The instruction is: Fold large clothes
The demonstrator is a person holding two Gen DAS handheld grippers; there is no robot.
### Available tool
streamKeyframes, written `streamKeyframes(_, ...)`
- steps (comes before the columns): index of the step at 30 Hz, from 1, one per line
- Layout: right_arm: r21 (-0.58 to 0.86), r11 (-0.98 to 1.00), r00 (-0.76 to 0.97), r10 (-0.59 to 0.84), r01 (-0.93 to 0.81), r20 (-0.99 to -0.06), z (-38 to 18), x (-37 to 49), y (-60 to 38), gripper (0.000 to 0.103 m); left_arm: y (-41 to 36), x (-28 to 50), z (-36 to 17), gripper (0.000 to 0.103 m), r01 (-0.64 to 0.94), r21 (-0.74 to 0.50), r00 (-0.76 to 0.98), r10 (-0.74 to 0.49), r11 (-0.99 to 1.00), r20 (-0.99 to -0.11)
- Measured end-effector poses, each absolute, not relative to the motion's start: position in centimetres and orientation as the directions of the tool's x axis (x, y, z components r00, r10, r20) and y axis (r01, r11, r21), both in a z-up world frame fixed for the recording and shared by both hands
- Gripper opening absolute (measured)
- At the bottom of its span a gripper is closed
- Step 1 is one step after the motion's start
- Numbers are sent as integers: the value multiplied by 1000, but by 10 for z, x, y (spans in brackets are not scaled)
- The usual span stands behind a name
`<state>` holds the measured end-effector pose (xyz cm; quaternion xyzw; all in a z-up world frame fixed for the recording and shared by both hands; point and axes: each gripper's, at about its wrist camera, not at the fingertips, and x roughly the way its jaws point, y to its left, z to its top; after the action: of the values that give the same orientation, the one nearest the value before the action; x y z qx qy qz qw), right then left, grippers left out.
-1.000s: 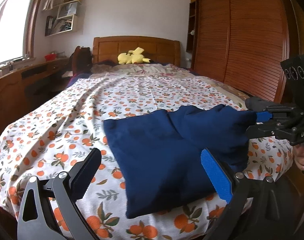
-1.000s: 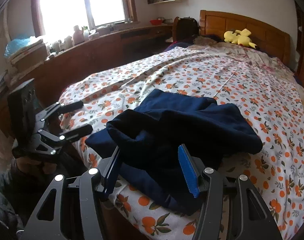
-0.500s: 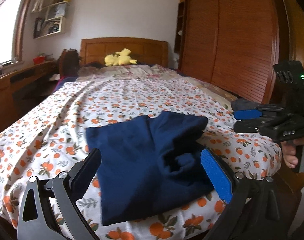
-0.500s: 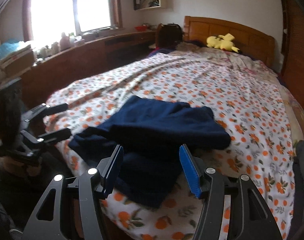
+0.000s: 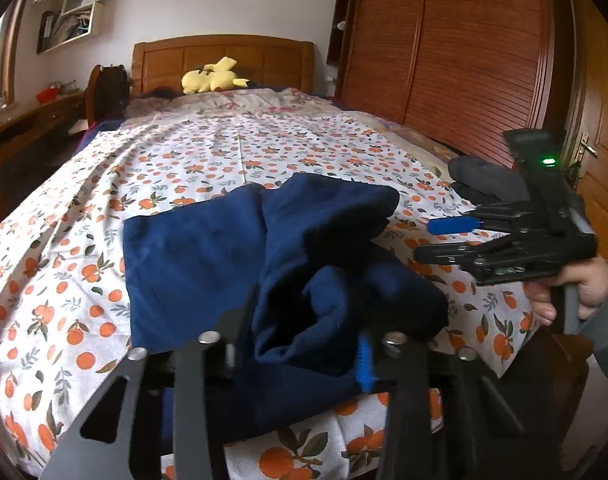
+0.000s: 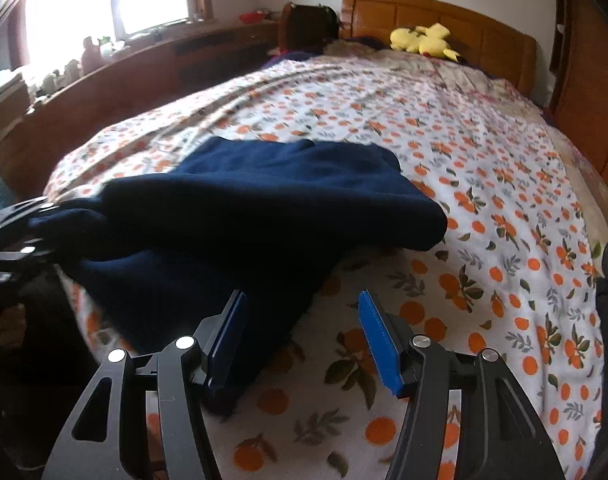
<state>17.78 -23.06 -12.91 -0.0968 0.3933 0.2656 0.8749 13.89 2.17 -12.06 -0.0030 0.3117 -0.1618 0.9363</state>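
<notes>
Since the earlier frames we have brought both grippers down toward the near edge of the bed (image 5: 64, 208), and our left gripper (image 5: 304, 340), then spread wide, is closing its jaws with a bunched fold of the navy garment (image 5: 208, 248) between them.

From the left wrist, that bunch fills the gap between the fingers, while the rest of the garment lies partly flat, its right side rumpled. We judge the risk to be a grab of several layers at once: lifting a wad would drag the flat half and spoil the fold. Our right gripper (image 5: 452, 240) hovers beside the cloth, the person's hand (image 5: 576, 292) on its handle.

From the right wrist, our right gripper (image 6: 304, 340) stands half open and empty over the sheet, its left finger just beside the garment's (image 6: 264, 200) near corner. Closing here could catch the sheet too.
</notes>
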Motion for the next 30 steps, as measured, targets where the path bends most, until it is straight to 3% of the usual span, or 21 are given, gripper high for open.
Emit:
streamKeyframes(8, 61, 840, 553, 408, -540, -726, -142, 213, -213, 56, 41, 125, -122, 22, 301, -136, 759, -323, 944, -565)
streamKeyframes(13, 56, 820, 560, 437, -569, -704, -135, 229, -182, 56, 74, 116, -121, 21, 244, -181, 777, -304, 953, -552)
streamKeyframes(20, -54, 764, 614, 471, -642, -633, -97, 254, -92, 53, 123, 110, -142, 21, 143, -231, 757, -256, 962, -601)
streamKeyframes(22, -82, 771, 644, 461, -631, -611, -86, 257, -77, 53, 128, 111, -148, 22, 137, -238, 741, -258, 962, -620)
streamKeyframes(24, -84, 757, 633, 474, -648, -613, -78, 260, -65, 53, 128, 108, -150, 33, 123, -210, 746, -230, 970, -625)
streamKeyframes(30, -109, 759, 611, 419, -642, -672, -90, 271, -76, 53, 133, 96, -142, 50, 79, -145, 784, -151, 986, -601)
